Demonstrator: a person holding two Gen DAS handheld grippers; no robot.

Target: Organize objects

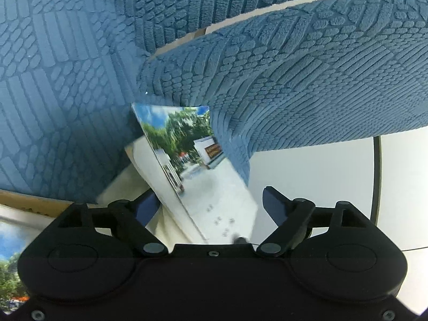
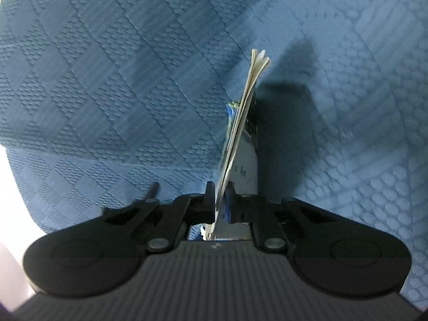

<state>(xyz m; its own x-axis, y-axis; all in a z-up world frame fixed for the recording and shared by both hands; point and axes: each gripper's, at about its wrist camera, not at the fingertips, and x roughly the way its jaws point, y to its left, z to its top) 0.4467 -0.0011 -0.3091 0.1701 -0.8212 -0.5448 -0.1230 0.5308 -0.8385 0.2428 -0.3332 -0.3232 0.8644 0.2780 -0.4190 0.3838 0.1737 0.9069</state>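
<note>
In the left wrist view a glossy photo print [image 1: 203, 171] of trees and a street lies tilted between the fingers of my left gripper [image 1: 211, 200]. Its far edge is tucked under a fold of blue textured cloth [image 1: 294, 80]. The left jaws stand wide apart and do not grip it. A white sheet [image 1: 139, 165] lies under the print. In the right wrist view my right gripper [image 2: 220, 190] is shut on a thin stack of photo prints [image 2: 246, 112], held edge-on and upright above the blue cloth [image 2: 107, 80].
A white round table top [image 1: 321, 165] with a dark rim shows at right in the left wrist view. A cardboard edge [image 1: 32, 203] and another photo print [image 1: 10, 267] sit at lower left. The blue cloth fills most of both views.
</note>
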